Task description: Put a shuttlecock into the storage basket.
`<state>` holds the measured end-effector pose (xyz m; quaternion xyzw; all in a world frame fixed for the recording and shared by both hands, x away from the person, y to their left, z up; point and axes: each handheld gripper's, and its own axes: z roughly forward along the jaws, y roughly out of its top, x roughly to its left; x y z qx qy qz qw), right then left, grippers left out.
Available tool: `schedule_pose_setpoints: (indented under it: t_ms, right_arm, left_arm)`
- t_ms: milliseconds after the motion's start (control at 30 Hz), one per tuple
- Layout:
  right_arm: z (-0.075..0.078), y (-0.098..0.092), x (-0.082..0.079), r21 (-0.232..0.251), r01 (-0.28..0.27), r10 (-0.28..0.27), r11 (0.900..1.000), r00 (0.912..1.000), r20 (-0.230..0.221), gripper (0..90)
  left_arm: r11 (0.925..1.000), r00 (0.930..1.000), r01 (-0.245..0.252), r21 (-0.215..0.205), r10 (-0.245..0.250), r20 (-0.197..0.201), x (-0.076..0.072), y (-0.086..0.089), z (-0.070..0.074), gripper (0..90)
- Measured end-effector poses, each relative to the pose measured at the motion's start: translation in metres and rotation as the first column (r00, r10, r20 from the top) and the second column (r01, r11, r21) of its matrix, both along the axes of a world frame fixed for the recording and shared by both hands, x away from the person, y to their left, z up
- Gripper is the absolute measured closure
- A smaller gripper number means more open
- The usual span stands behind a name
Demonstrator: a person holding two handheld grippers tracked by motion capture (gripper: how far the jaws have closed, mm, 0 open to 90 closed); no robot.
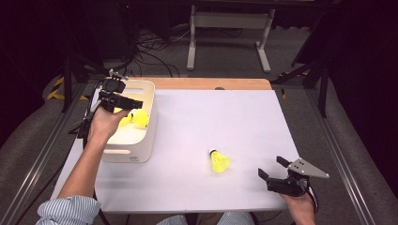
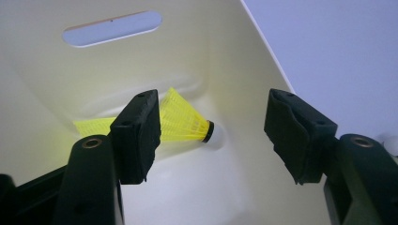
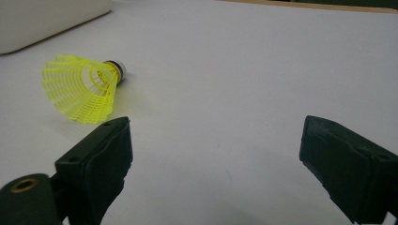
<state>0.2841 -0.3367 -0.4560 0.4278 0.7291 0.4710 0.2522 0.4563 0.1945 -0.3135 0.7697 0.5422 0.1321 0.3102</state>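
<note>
Left tongs (image 1: 136, 104): held over the cream bin (image 1: 145, 140) at the counter's (image 1: 211, 122) 9 o'clock side, jaws spread wide with nothing between them. In the left gripper view a yellow shuttlecock in the bin (image 2: 185, 122) lies on the bin floor beyond the jaws, cork toward the wall; its skirt is partly hidden behind the left jaw. A second yellow shape behind it cannot be made out clearly. The bin stands just inside the counter's left edge, with little room on that side.

Centre: a loose shuttlecock (image 1: 218, 161) lies on its side on the white counter, well apart from the bin, with open surface all round it.

Right tongs (image 1: 274, 168): at the counter's 5 o'clock corner, near the front edge, jaws parted and empty. In the right gripper view the loose shuttlecock lies at 10 o'clock, beyond the left jaw, apart from it. The hand (image 1: 300, 206) is cut off by the frame.
</note>
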Motion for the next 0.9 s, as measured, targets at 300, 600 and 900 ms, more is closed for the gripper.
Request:
schedule_pose_setpoints:
  t_ms: [300,600,900]
  right_arm:
    - [0.000,0.000,0.000,0.001,-0.001,0.001,1.000,1.0000,-0.001,10.3]
    - [0.000,0.000,0.000,0.002,0.002,-0.002,1.000,1.0000,-0.001,10.3]
    - [0.000,0.000,0.000,0.001,0.000,0.000,1.000,1.0000,0.000,10.3]
  left_arm:
    - [0.9997,0.9996,0.025,-0.001,-0.025,0.012,-0.006,-0.006,0.004,36.2]
    - [0.9982,0.9982,0.058,-0.012,-0.058,0.019,-0.010,-0.014,0.008,36.3]
    - [0.9965,0.9962,0.082,-0.016,-0.082,0.030,-0.013,-0.021,0.013,36.6]
